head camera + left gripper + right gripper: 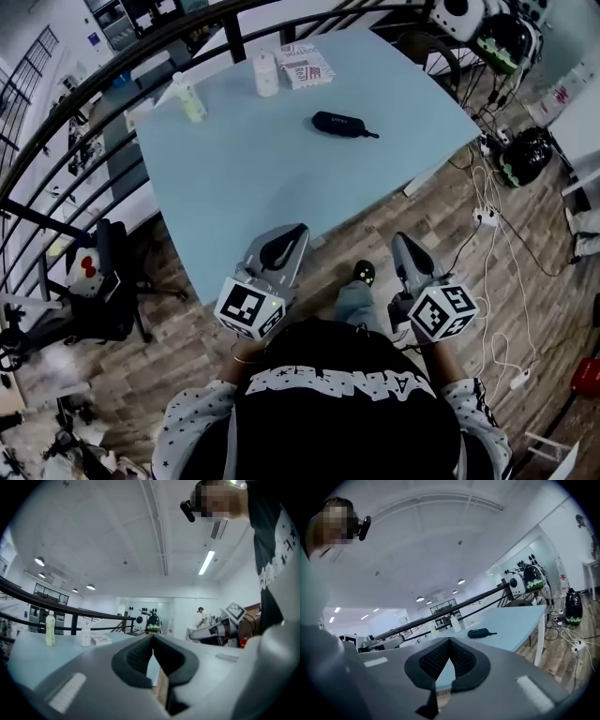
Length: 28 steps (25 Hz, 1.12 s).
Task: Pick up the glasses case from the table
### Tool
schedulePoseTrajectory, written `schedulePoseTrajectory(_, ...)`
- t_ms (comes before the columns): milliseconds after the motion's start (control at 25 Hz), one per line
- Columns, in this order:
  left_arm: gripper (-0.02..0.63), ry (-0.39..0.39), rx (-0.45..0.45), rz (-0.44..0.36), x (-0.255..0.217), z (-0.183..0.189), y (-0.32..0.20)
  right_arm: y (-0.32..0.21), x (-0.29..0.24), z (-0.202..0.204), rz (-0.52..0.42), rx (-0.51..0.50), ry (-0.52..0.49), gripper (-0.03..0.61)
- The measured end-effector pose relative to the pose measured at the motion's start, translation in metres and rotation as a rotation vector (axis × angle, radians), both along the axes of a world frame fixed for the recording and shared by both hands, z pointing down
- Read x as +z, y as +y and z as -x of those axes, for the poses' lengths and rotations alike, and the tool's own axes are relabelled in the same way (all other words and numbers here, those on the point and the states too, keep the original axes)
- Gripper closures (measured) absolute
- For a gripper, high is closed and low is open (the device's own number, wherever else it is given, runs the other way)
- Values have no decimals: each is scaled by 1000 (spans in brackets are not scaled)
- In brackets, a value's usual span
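- As we look steeply down in the head view, a pale blue table fills the upper middle. The dark glasses case lies flat on it, at about one o'clock from the table's centre and touching nothing else.
- Between ten and eleven o'clock from the case, near the table's far edge, stand a greenish bottle and a white bottle, with a printed packet beside them.
- The left gripper and the right gripper are at roughly six o'clock from the case, well apart from it. The left tips reach the table's near edge, and the right gripper is over the wooden floor.
- Only the gripper views show the jaws from the front. In each, the dark pads meet at their tips, fully closed, with nothing between them.
- The right gripper view shows the case on the table at one o'clock beyond its closed jaws.
- The left gripper view looks past the case. It shows the bottles and packet at nine o'clock and the right gripper's marker cube at three o'clock.
- Only the head view shows the cables on the floor and a black chair at eight o'clock.
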State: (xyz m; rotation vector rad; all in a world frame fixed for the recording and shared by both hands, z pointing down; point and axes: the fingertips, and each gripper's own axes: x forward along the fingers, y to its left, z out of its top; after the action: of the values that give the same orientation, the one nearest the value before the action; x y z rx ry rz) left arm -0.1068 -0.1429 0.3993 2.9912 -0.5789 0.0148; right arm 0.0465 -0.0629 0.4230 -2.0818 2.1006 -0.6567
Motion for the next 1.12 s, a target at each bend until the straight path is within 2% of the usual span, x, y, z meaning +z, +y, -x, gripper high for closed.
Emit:
schedulePoseTrajectory(240,614,-12,-117,-9,-3,-8,-29,-54,-9,-12,-31,-131,-8,574)
schedulePoseTrajectory(840,614,-56,-271,23,8,-78,-80,-133,10,-101,-22,-247,-35,574)
schedulePoseTrajectory(1120,614,-86,-363,12,3,-105,-95,-169,5,-129,-43,-339,-28,574)
